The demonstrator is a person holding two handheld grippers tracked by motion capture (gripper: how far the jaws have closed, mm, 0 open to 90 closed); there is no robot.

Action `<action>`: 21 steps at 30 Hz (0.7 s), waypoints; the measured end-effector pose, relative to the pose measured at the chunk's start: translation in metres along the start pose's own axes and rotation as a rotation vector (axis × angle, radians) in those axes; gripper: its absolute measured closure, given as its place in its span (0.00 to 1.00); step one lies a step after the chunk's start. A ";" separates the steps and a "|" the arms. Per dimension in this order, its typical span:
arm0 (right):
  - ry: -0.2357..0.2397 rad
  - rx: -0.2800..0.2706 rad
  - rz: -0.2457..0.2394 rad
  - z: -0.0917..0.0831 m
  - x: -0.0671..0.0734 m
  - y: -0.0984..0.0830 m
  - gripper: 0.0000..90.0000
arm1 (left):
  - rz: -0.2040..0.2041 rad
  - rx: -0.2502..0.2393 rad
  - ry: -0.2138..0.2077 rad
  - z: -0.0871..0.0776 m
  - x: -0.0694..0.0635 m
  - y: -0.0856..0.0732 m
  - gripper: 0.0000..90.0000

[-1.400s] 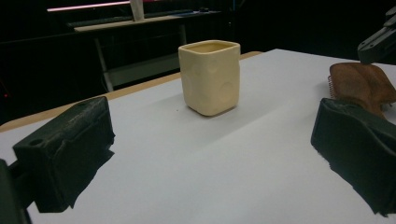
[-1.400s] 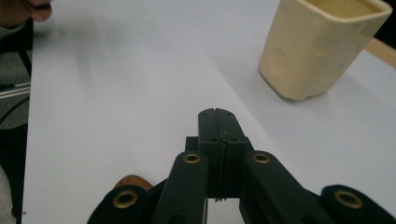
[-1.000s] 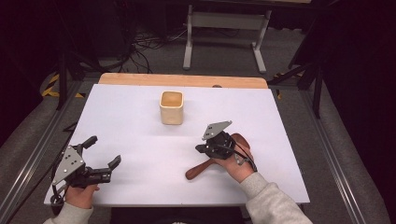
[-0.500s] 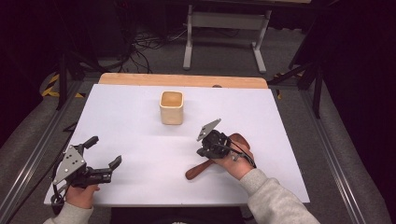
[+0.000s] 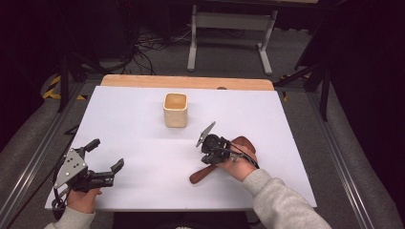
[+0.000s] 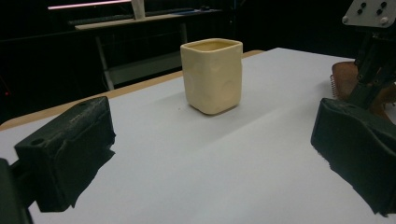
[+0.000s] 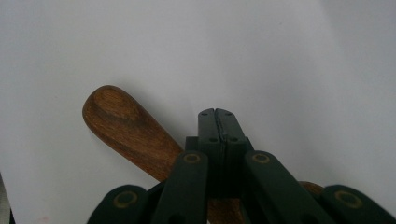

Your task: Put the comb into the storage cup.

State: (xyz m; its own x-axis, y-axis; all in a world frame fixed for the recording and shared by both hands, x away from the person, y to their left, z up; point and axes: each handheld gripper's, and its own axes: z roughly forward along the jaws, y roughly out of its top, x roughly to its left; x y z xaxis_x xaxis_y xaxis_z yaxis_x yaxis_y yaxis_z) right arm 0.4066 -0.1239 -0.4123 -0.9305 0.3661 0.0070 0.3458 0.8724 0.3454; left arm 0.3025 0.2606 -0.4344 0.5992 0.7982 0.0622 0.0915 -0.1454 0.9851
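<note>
Right gripper view: right gripper (image 7: 215,114) jaws fully closed above wooden brush (image 7: 126,128) handle, w/ left gripper (image 5: 106,155) wide apart, empty.

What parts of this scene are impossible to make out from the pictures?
- Brush middle: high view, hidden under the right tool and hand.
- Whether the right tool's shut jaws pinch the brush handle: right gripper view, the tool's own links cover the contact.
- Cup contents: left gripper view looks from the side; high view shows just a shadowed inside.
- Brush bristles: left gripper view, cut off at the right edge.
</note>
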 end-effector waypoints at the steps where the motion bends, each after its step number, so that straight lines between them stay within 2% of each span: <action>1: -0.003 0.009 -0.003 0.001 -0.001 0.000 1.00 | 0.000 0.000 -0.001 0.000 0.000 0.000 0.00; 4: 0.014 0.014 0.004 0.003 0.000 0.000 1.00 | 0.001 -0.003 -0.003 0.000 -0.001 0.000 0.00; 12: 0.033 0.048 -0.016 0.006 0.004 -0.001 1.00 | -0.002 -0.003 -0.003 0.000 -0.001 0.000 0.00; 15: 0.034 0.062 -0.027 0.006 0.006 -0.004 1.00 | -0.002 -0.004 -0.004 0.000 -0.001 0.000 0.00; 21: 0.048 0.082 -0.014 0.005 0.010 -0.015 1.00 | -0.001 -0.002 -0.007 0.001 -0.001 0.000 0.00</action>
State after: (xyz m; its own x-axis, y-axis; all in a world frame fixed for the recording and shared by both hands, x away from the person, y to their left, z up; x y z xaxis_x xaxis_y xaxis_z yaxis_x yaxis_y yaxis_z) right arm 0.3930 -0.1320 -0.4222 -0.9395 0.3391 0.0485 0.3393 0.9017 0.2679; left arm 0.3030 0.2589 -0.4343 0.6048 0.7941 0.0600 0.0903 -0.1433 0.9855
